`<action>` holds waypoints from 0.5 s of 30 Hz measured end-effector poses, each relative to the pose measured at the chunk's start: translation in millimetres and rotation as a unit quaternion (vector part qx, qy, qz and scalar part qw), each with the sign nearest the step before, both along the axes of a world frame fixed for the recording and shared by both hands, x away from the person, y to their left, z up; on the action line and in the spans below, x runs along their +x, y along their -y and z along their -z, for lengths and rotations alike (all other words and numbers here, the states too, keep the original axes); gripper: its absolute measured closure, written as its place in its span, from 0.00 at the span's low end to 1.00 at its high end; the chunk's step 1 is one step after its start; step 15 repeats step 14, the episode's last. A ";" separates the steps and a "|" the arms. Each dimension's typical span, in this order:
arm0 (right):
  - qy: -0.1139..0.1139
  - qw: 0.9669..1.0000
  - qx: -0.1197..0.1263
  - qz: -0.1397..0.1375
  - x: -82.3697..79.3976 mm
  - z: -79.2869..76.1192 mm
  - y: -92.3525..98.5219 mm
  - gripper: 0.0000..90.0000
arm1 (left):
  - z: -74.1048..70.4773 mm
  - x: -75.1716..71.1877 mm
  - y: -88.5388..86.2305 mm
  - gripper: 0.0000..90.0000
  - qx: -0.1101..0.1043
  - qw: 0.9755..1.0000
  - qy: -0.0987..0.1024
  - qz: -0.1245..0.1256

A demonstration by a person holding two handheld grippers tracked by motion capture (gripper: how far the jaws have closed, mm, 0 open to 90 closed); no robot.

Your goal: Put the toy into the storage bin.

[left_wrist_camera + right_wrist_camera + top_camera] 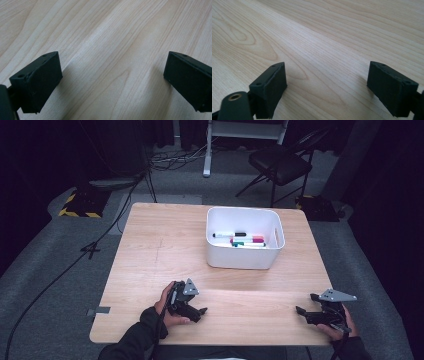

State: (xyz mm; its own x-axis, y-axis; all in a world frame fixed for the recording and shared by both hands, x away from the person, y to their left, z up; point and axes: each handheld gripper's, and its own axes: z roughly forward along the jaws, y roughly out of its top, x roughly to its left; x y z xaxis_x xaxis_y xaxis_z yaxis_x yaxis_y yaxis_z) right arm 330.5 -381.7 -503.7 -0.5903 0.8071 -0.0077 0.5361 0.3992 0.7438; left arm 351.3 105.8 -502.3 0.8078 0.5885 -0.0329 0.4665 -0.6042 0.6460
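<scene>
My left gripper (199, 312) and right gripper (306, 308) both rest wide open and empty on the near edge of the table (165, 240). The markers (240, 240) lie flat in the white bin (244, 257) at the far right. They look light, stiff and smooth, likely slippery; I'd pinch one across its barrel, mid-length. White bodies, black, red and green caps.

Both forearms wear dark long sleeves (131, 339) reaching to the wrist. Left gripper (194, 312): black body, grey three-cornered plate (190, 288) with small holes on top; the right gripper (306, 304) carries a matching plate (338, 295). In the gripper views, the jaws are blocky matte black pads with small screw holes; a brass-ringed hole (234, 96) sits on the right gripper's linkage.
</scene>
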 end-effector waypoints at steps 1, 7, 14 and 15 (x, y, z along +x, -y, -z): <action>0.000 1.000 0.000 0.000 0.0 0.0 0.0 0.18 | 0.0 0.0 0.0 0.02 0.000 1.000 0.000 0.000; 0.001 1.000 -0.002 -0.005 1.2 0.1 -0.8 0.16 | 0.1 1.9 -0.1 0.02 -0.001 1.000 0.008 0.005; -0.001 1.000 -0.004 -0.010 1.3 -0.3 -0.9 0.16 | 0.2 2.0 0.0 0.02 0.000 1.000 0.008 0.005; -0.001 1.000 -0.004 -0.010 1.3 -0.3 -0.9 0.16 | 0.2 2.0 0.0 0.02 0.000 1.000 0.008 0.005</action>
